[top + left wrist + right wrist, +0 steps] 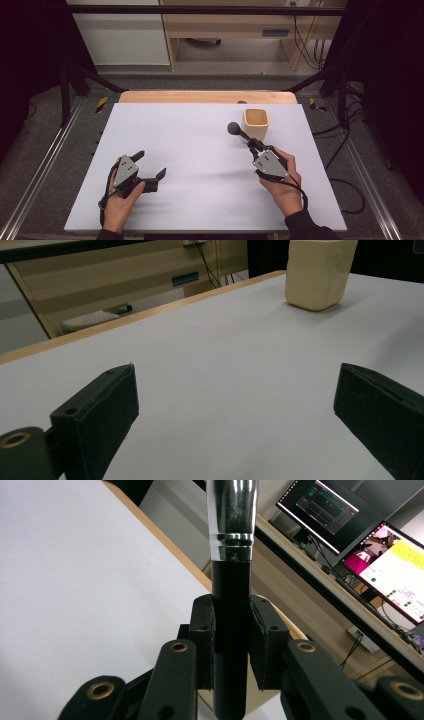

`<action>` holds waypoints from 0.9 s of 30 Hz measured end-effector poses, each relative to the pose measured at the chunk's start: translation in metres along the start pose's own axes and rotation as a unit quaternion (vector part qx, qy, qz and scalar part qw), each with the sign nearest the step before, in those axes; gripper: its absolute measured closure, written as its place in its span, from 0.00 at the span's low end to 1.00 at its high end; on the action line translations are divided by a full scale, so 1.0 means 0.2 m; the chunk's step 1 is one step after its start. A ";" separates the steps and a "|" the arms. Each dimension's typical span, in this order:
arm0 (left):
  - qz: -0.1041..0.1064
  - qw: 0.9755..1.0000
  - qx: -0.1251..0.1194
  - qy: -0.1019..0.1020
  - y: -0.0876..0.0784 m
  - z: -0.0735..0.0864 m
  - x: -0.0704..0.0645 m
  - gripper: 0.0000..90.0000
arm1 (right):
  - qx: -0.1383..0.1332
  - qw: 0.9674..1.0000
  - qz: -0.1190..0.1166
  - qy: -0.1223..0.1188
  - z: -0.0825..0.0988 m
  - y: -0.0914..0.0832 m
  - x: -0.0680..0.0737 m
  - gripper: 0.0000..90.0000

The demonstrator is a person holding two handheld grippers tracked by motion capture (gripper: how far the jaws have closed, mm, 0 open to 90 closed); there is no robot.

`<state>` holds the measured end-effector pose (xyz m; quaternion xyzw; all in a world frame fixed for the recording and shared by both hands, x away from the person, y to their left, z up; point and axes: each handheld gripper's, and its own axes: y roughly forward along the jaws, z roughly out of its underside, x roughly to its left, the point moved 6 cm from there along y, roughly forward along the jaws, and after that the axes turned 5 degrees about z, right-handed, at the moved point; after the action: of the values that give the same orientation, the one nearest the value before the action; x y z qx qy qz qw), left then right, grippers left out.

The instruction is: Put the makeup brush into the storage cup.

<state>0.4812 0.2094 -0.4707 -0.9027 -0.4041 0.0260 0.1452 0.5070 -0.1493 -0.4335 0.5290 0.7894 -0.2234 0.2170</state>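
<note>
Right hand-held gripper (255, 145): pinching the black handle of a makeup brush (240, 132), pads pressed on both sides of it.
Brush: raised off the white worktop (200, 150), dark round head pointing up and left, just beside the cup.
Cup (255, 124): cream, upright, near the worktop's far right.
Left hand-held gripper (148, 165): spread wide, nothing between the pads, low over the worktop's near left.

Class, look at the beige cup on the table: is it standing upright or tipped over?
Upright. In the high view the beige cup shows its open mouth facing up, and in the left gripper view it rests on its base on the white table.
</note>
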 end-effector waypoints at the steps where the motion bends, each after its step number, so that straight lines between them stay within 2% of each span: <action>1: 0.001 1.000 -0.001 -0.002 0.00 0.00 0.00 0.04 | -0.005 1.000 -0.006 0.022 -0.01 0.01 0.00 0.83; 6: 0.003 1.000 -0.006 -0.009 -0.04 0.02 0.01 0.04 | -0.009 0.999 -0.008 0.043 -0.04 0.03 -0.03 0.83; 8: 0.002 1.000 -0.005 -0.010 -0.04 0.03 0.02 0.04 | -0.009 0.999 -0.005 0.045 -0.05 0.05 -0.05 0.83; 16: 0.004 1.000 -0.011 -0.011 -0.05 0.04 0.02 0.04 | -0.012 0.997 -0.002 0.081 -0.07 0.11 -0.08 0.83; 20: 0.011 1.000 -0.018 -0.015 -0.05 0.04 0.01 0.04 | -0.012 0.994 -0.004 0.105 -0.07 0.13 -0.09 0.83; 27: 0.006 1.000 -0.025 -0.015 -0.06 0.04 0.02 0.04 | -0.013 0.992 0.000 0.128 -0.07 0.17 -0.11 0.83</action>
<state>0.4740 0.2229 -0.4751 -0.9080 -0.4014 0.0309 0.1165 0.5452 -0.1453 -0.4140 0.5507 0.8135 -0.1430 0.1209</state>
